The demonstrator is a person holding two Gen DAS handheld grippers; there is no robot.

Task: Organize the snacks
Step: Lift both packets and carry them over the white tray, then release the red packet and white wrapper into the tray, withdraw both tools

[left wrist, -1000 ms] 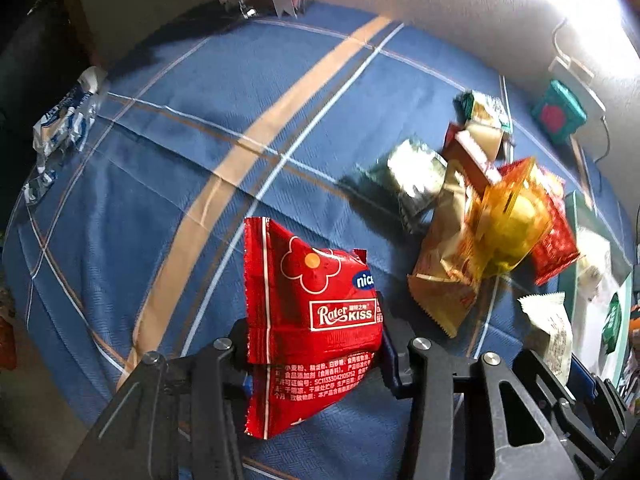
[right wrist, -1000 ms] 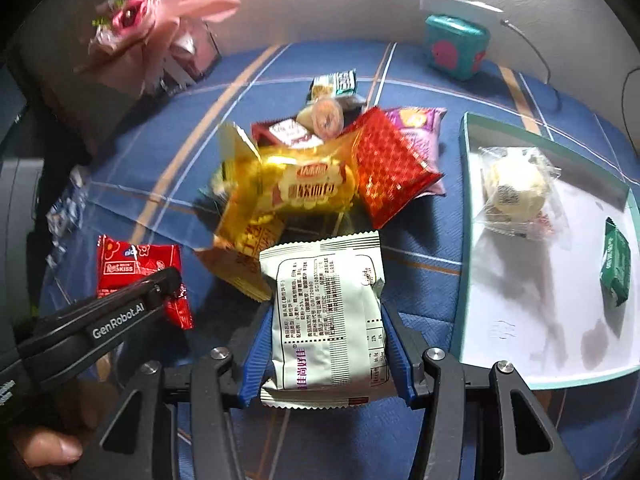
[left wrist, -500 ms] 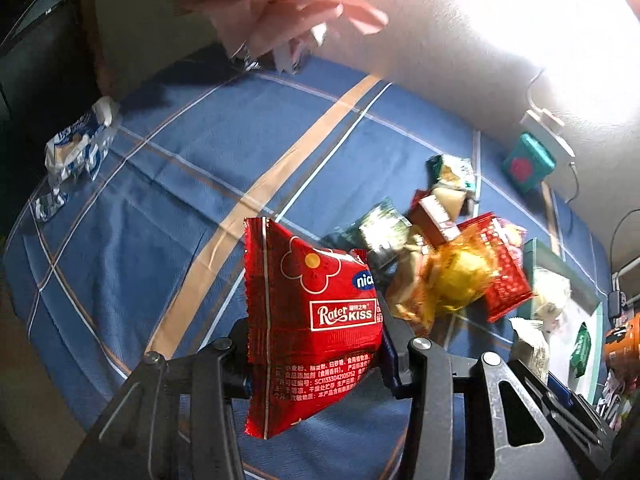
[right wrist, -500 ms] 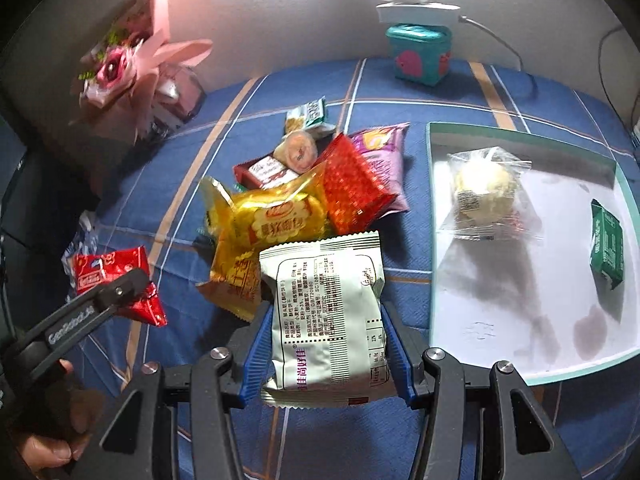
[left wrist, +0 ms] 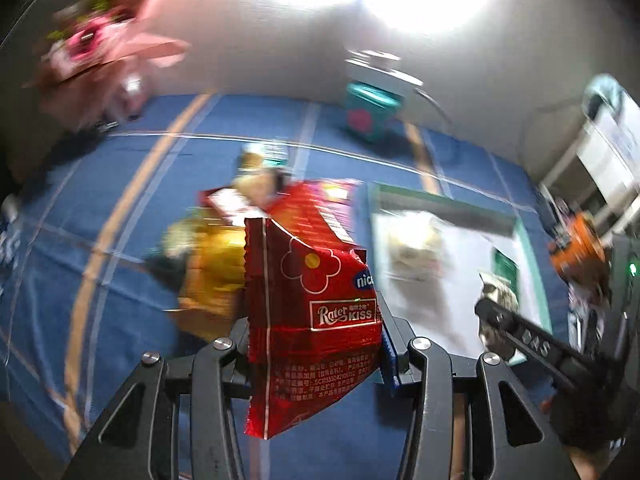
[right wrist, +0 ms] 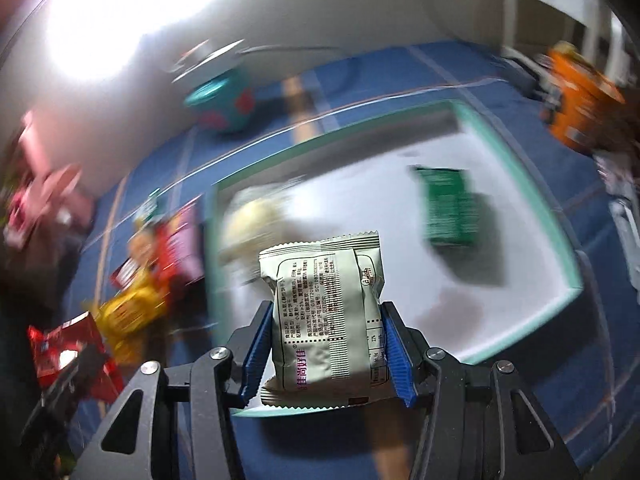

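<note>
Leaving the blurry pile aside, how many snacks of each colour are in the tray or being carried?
red packet: 1
pale grey packet: 1
dark green packet: 1
clear-wrapped pale bun: 1
Total: 4

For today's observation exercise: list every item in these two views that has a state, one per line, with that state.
left gripper: shut on red snack packet
right gripper: shut on pale snack packet
tray: holds green packet, clear-wrapped bun
snack pile: loose on blue cloth

Right gripper [right wrist: 326, 354] clamping pale snack packet [right wrist: 326, 316], above teal-rimmed tray [right wrist: 532, 196]
</note>
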